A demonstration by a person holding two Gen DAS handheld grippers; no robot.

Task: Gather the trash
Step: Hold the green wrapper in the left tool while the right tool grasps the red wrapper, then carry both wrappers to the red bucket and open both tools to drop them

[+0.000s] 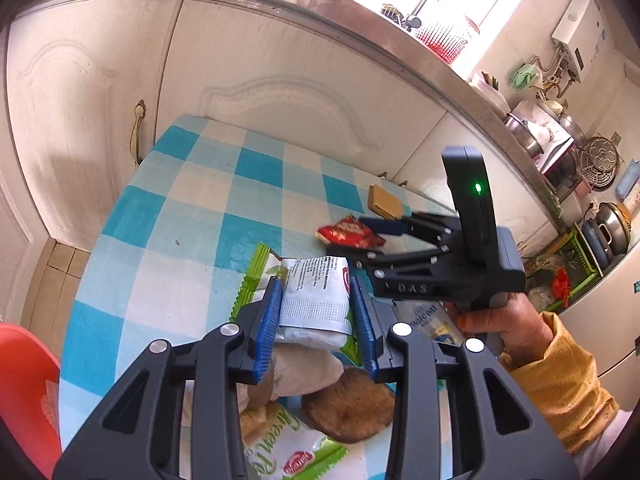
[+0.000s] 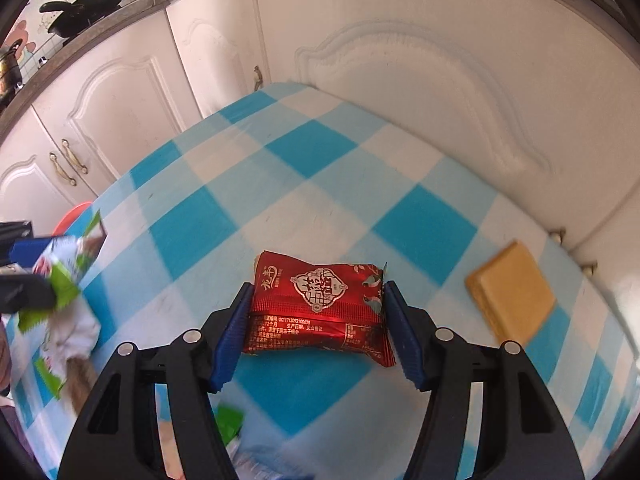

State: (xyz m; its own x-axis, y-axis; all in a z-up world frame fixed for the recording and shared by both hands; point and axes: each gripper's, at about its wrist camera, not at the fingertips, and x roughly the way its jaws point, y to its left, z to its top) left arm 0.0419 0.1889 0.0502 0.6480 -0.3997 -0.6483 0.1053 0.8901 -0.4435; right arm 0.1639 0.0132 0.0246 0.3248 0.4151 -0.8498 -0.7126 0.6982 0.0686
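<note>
My left gripper [image 1: 316, 312] is shut on a white and green snack wrapper [image 1: 316, 296] and holds it above the checked table [image 1: 180, 216]. My right gripper [image 2: 318, 320] is shut on a red snack packet [image 2: 320, 304], its blue pads pressing both ends. The right gripper [image 1: 352, 236] with the red packet [image 1: 348, 234] also shows in the left wrist view, just beyond the left one. The left gripper's wrapper [image 2: 60, 272] shows at the left edge of the right wrist view.
A yellow wafer biscuit [image 2: 512, 292] lies at the table's far right. A brown cookie [image 1: 348, 404], a green wrapper [image 1: 280, 444] and crumpled paper [image 1: 296, 368] lie under the left gripper. A red bin [image 1: 24, 392] stands left. White cabinets [image 1: 100, 80] lie behind.
</note>
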